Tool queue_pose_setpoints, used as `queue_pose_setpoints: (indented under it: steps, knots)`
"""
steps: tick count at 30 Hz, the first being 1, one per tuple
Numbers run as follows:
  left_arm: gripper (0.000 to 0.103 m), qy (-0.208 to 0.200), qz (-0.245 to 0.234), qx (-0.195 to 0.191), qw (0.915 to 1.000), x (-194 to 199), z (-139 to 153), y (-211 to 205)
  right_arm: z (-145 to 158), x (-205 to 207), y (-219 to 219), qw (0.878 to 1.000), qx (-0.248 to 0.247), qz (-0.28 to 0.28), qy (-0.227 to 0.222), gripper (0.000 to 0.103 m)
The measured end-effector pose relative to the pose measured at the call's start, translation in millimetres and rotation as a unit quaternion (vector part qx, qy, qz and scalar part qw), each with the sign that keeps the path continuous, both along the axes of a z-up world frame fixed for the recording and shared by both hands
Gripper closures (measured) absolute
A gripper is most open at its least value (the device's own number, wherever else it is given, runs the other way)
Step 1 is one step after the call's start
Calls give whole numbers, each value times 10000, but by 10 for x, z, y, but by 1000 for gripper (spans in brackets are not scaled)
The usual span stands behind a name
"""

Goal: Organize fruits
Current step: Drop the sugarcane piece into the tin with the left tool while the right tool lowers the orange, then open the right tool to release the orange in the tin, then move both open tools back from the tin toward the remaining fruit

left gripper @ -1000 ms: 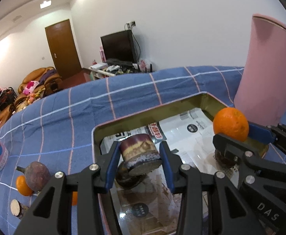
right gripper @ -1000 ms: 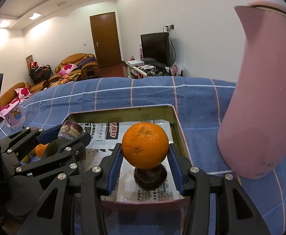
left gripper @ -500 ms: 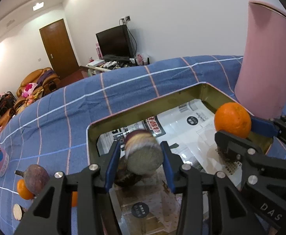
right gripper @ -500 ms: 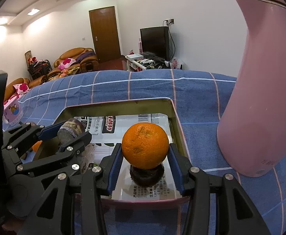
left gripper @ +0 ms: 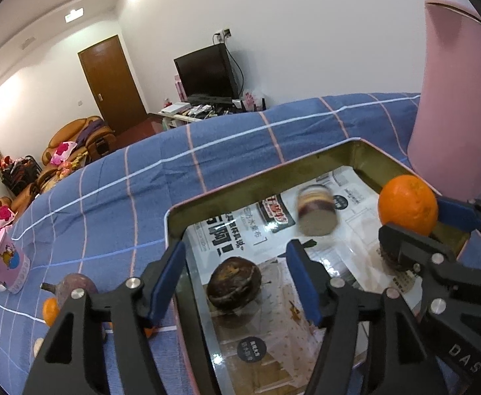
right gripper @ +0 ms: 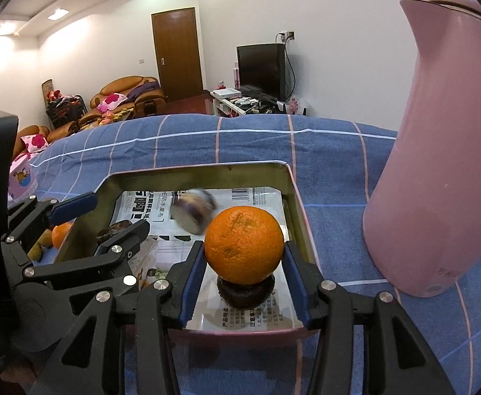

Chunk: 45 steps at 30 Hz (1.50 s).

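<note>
Over the blue checked cloth (right gripper: 257, 144) sits a shallow metal tray (right gripper: 298, 210) with a raised rim, lined with printed paper. Above its left side hangs the left gripper (left gripper: 234, 283), and its jaws are opening, with nothing pressed between the blue pads. A cut purple fruit (left gripper: 316, 210) shows as a blur in the middle of the tray, past the fingertips and free of them. Right under the left gripper a dark brown fruit (left gripper: 234, 284) lies on the paper, close to the tray's left wall. The right gripper (right gripper: 244, 279) hangs over the tray's near right corner and squeezes an orange (right gripper: 243, 245) between its two pads. Under the orange sits another dark fruit (right gripper: 245, 291), and I cannot tell if they touch. The far half of the tray has bare paper and lots of room. A tall pink jug (right gripper: 444, 171) stands on the cloth just beside the tray's right wall, so that side is tight. Left of the tray, on the cloth, lie a purple fruit with a stem (left gripper: 74, 288) and a small orange fruit (left gripper: 50, 309), near a pink cup (left gripper: 5, 263).
</note>
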<state>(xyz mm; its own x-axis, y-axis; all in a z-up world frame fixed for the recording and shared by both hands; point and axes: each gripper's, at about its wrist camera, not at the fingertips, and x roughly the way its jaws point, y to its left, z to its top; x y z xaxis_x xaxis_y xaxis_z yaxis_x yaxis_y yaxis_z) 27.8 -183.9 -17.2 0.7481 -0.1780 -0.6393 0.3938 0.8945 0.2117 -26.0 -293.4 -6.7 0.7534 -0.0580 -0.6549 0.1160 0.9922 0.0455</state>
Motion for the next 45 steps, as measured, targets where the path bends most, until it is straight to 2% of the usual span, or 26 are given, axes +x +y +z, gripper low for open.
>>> queue_pose_setpoints:
  steps: [2,4,6,7,10,14,17,20,22,26,34,45]
  knots:
    - [32,-96,-15,27,9999,-24,13,-4,3,-11,-9,10000,26,45,8,54]
    - [11,-320,142,89,9993,-59,48,23,9,-31,-12,10000,44,80,5,52]
    - [0,-556,256,-6,9981,-87,106,91,46,-81,-38,9998,136,121,-83,48]
    - [0,-599,236,-115,9979,-99,128,122,63,-95,-59,9996,195,122,-137,39]
    - [0,-586,140,-380,9975,-135,168,181,165,-193,-148,9977,441,33,-509,23]
    - [0,-900,151,-135,9957,-236,170,124,240,-291,-148,9946,322,-163,-977,23]
    - [0,-1170,179,-131,9929,-322,208,126,277,-348,-95,9921,71,-318,-1208,23]
    - [0,-1260,227,-222,9915,-332,239,157,304,-395,-28,9875,-352,-513,-1447,23]
    - [0,-1221,250,-244,9919,-314,236,168,278,-363,-23,9876,-482,-582,-1378,23]
    - [0,-1144,240,-254,9928,-306,225,168,228,-262,-86,9925,-175,-456,-1119,23]
    - [0,-1219,196,-312,9919,-417,235,230,203,-333,-168,9902,446,-443,-1245,23]
    - [0,-1157,273,-669,9907,-472,270,556,256,-453,56,9874,58,-620,-1451,23]
